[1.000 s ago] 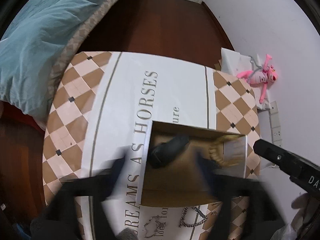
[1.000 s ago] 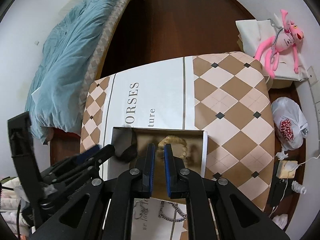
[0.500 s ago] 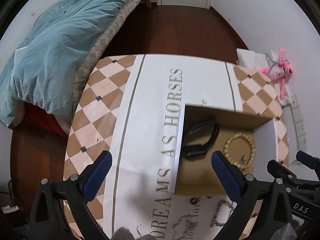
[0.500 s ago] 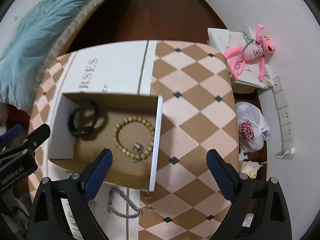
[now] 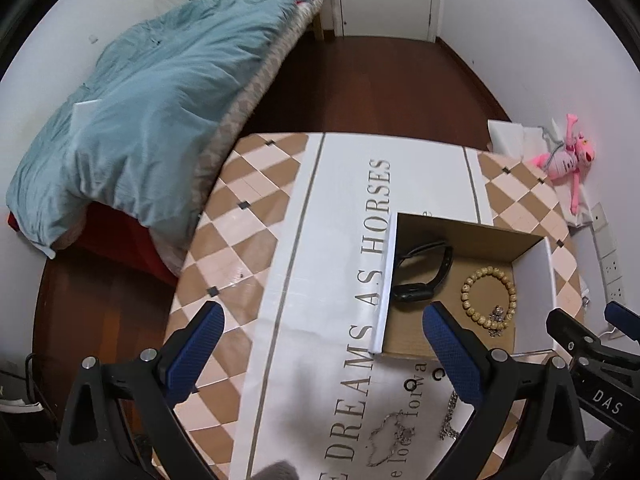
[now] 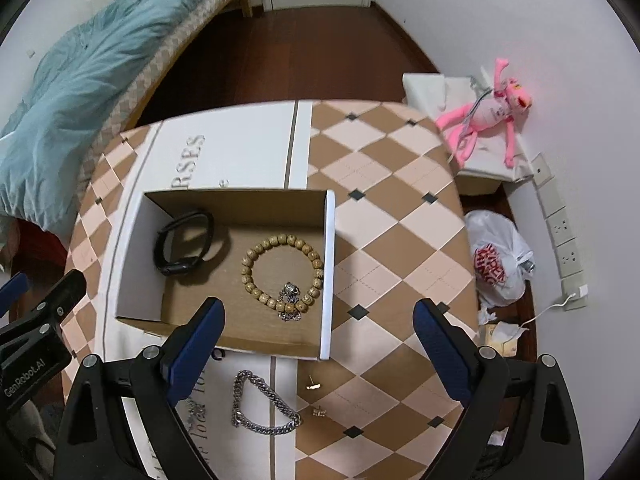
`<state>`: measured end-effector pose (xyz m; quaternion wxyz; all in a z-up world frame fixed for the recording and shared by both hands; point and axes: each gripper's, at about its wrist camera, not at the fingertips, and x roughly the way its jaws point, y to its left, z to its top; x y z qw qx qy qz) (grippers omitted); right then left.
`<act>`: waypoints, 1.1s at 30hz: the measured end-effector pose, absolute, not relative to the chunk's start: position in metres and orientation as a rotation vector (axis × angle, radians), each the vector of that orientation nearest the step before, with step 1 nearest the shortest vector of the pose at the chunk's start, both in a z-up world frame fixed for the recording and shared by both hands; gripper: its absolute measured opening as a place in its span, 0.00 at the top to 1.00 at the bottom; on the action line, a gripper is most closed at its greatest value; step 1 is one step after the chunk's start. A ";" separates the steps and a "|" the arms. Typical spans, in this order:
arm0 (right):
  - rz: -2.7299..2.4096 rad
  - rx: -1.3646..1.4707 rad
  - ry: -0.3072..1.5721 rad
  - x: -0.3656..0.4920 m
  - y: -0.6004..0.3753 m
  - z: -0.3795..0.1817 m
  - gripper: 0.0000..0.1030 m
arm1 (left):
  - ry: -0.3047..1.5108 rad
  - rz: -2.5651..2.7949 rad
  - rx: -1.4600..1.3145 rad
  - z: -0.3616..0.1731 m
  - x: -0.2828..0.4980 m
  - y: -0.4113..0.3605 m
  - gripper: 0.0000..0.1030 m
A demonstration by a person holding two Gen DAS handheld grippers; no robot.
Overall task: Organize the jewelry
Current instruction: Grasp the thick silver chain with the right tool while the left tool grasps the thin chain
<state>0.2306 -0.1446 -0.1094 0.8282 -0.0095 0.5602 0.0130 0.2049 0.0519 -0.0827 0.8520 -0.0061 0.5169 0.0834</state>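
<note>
While both hand-held grippers hover over the desk [image 6: 392,184] with nothing in them, the job reads as roughly half done. Box [image 6: 326,276] already holds a black watch band [image 6: 182,246], a wooden bead bracelet [image 6: 280,272] and a small silver piece [image 6: 290,304] lying on the bracelet's near edge. Still out on the desk, just in front of the box: a silver chain bracelet [image 6: 260,406], a small gold stud [image 6: 314,386], another tiny piece [image 6: 319,413] beside the chain, a thin necklace [image 5: 390,438] and two small dark rings [image 5: 424,380]. Right hand-held gripper [image 6: 316,344] stands wide, blue pads well apart, over the box's near wall, nothing between them. Left hand-held gripper [image 5: 320,344] is also wide and empty, over the printed white strip left of the box. My guess: chain bracelet goes next, it sits nearest the right gripper. View differences: right wrist view shows the chain bracelet whole, plus the stud and tiny piece, none clear from the left. Left wrist view shows the thin necklace and both rings on the lettering; from the right, the fingers mostly hide that area. Left view catches only one end of the chain, behind its own finger.
</note>
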 end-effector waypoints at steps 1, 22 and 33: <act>0.023 -0.020 1.175 0.225 -0.144 -0.104 0.06 | 1.077 0.172 -0.013 -0.078 0.201 0.051 0.01; 0.052 0.100 1.113 0.112 -0.157 -0.079 0.06 | 0.974 0.147 -0.032 -0.050 0.107 0.052 0.01; -0.016 0.306 1.282 0.124 -0.174 -0.205 0.32 | 1.145 0.226 0.010 -0.156 0.099 0.063 0.01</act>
